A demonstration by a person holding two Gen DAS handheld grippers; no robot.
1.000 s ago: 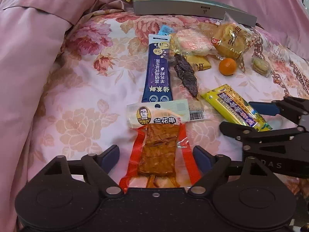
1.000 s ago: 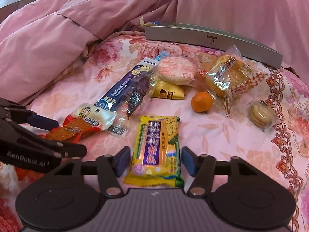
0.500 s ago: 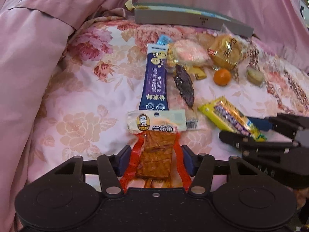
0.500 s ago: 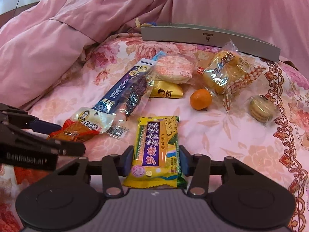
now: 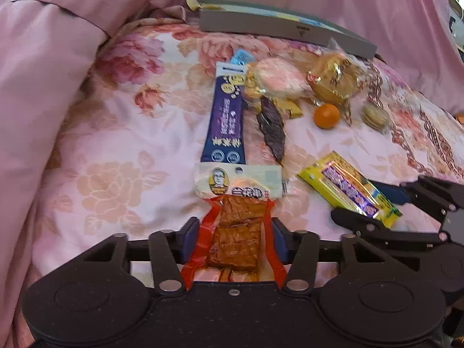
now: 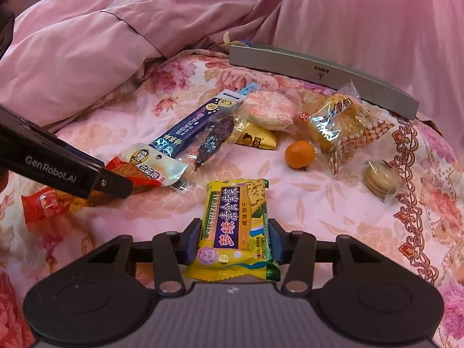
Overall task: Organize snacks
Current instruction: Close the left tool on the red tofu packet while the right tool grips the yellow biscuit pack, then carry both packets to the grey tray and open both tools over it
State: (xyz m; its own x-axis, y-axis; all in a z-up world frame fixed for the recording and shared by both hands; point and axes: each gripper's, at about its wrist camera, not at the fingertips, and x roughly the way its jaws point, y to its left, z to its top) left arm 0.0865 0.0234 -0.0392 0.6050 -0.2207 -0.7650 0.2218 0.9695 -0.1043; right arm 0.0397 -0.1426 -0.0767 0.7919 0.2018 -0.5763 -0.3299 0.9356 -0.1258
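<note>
Snacks lie mid-frame on the floral bed: the left gripper (image 5: 235, 239) has its fingers clamped on the tofu packet (image 5: 236, 232), the right gripper (image 6: 234, 239) clamps the yellow cracker packet (image 6: 236, 226).

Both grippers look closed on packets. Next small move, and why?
Probably lift both straight up a little. The left gripper pinches the tofu packet and the right gripper pinches the yellow biscuit pack, but both packs seem to lie on the bedspread, beside other snacks.
</note>
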